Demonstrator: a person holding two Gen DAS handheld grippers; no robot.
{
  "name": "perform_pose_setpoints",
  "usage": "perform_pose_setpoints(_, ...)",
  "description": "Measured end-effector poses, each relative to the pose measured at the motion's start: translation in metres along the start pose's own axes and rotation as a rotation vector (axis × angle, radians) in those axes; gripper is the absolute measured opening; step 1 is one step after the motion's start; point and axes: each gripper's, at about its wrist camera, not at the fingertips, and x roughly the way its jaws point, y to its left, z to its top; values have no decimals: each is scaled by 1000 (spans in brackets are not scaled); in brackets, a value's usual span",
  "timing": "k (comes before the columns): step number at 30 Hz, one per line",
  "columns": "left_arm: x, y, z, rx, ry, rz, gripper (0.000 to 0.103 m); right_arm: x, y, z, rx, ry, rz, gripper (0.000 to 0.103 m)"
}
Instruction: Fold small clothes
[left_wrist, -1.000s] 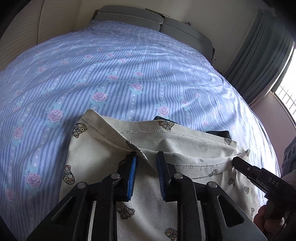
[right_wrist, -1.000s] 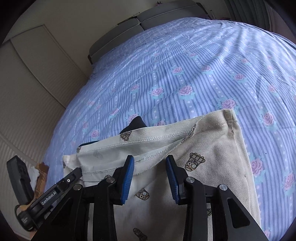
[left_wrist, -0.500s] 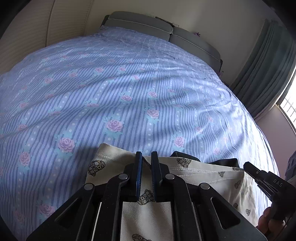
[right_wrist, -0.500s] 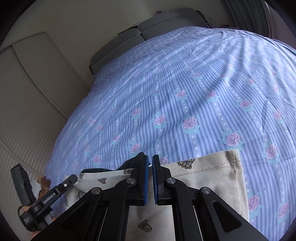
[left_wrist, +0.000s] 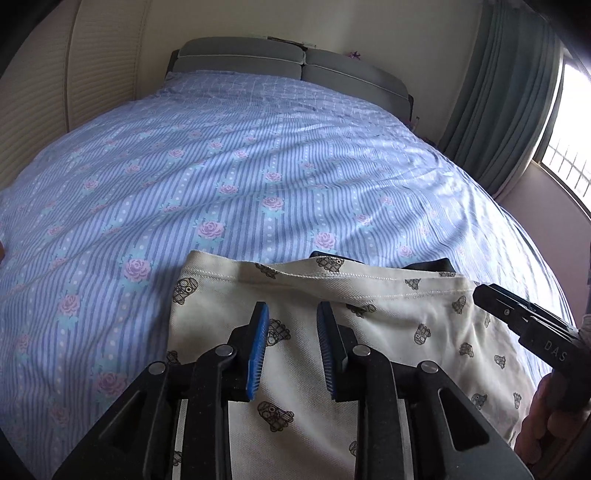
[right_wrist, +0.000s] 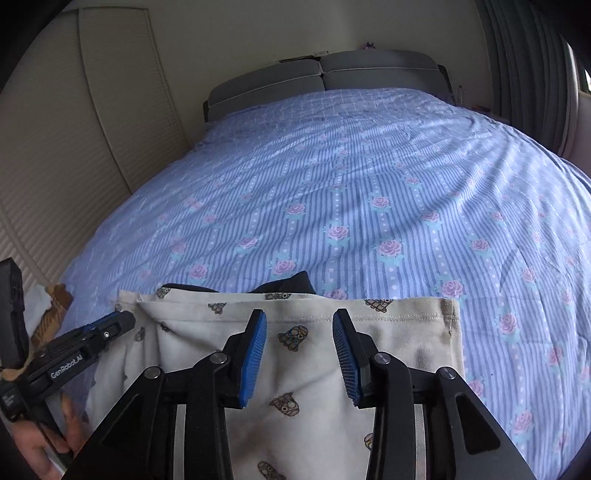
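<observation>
A cream printed garment (right_wrist: 314, 369) is spread on the striped floral bedsheet (right_wrist: 369, 184). Above it the right gripper (right_wrist: 299, 354) is held, jaws opening, nothing clamped; the left gripper (right_wrist: 110, 325) is seen alongside.

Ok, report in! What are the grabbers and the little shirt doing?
Left gripper and right gripper opening, nothing between the fingers. Cream printed garment lies folded on the bed. Nothing in the way.

The cream printed garment (left_wrist: 369, 332) runs off the bottom edge in both views, its near part covered by the gripper frames. A dark item (right_wrist: 291, 284) beneath its far hem shows only as small corners; its kind cannot be told. The brown-and-white object (right_wrist: 51, 306) at the left edge is partly hidden.
</observation>
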Motion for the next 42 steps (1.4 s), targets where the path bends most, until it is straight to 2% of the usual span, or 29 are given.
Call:
perform_pose_setpoints(4,16,-6,1,22,41,-1,27,11,20,-3,-76,37,15,39)
perform_pose_setpoints(8,32,-8,7,43,62,11,28,31,28,-3,-129,76,-32,39)
perform_pose_setpoints(11,42,-5,14,36,54,28,33,48,21,-1,-116,111,-89,38)
perform_pose_setpoints(16,44,3,19,14,37,42,36,56,13,5,-67,111,-118,37)
perform_pose_setpoints(20,31,10,12,10,21,78,36,43,11,5,-36,93,-98,38)
perform_pose_setpoints(24,7,19,-3,-18,21,95,36,12,7,-3,18,63,-78,39)
perform_pose_setpoints(27,-20,19,-20,-19,6,110,36,-19,-2,-19,81,40,-53,48)
perform_pose_setpoints(31,-57,17,-50,-32,-15,148,37,-58,-8,-50,122,19,-61,51)
perform_pose_setpoints(36,-86,19,-87,-37,-28,176,40,-86,-10,-87,138,35,-61,51)
perform_pose_setpoints(38,-86,24,-99,-52,-2,194,40,-87,-11,-97,134,60,-55,51)
perform_pose_setpoints(42,-79,37,-117,-72,54,240,41,-81,-24,-114,140,127,-103,51)
